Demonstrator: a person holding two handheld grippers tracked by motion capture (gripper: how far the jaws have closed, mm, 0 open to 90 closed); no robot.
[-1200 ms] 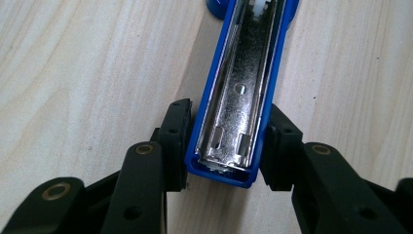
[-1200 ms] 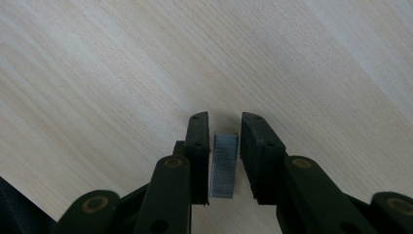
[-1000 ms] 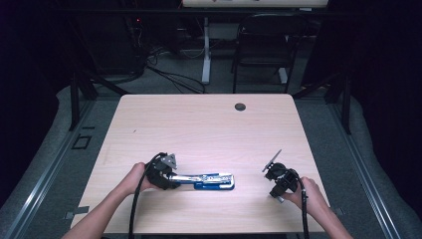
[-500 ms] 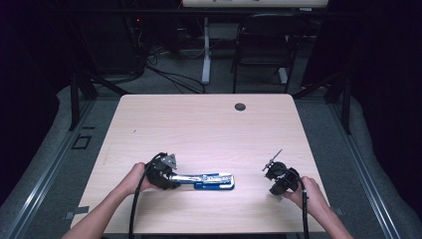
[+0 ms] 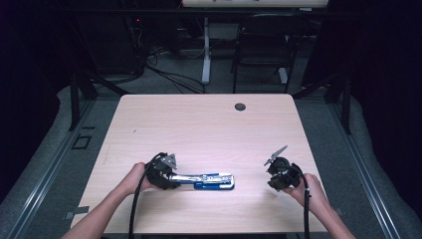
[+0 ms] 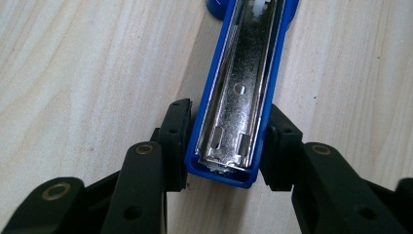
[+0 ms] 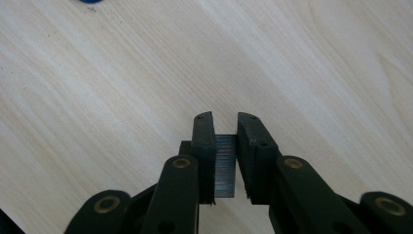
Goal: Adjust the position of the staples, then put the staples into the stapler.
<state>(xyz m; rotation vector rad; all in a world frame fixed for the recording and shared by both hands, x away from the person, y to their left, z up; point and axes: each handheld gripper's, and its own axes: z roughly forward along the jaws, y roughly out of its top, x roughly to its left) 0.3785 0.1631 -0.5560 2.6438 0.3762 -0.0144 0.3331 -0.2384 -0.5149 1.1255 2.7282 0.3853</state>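
We have the blue stapler (image 5: 209,180) lying opened out near the tabletop's (image 5: 199,129) front edge, its long axis parallel to that edge. Our left gripper (image 6: 221,146) is clamped on the sides of its left end, with the bare metal staple channel (image 6: 241,92) facing up. Our right gripper (image 7: 225,141), near the front right corner, pinches a strip of staples (image 7: 225,165). The open channel lies to that gripper's left, so we judge the strip must travel left along the front edge.
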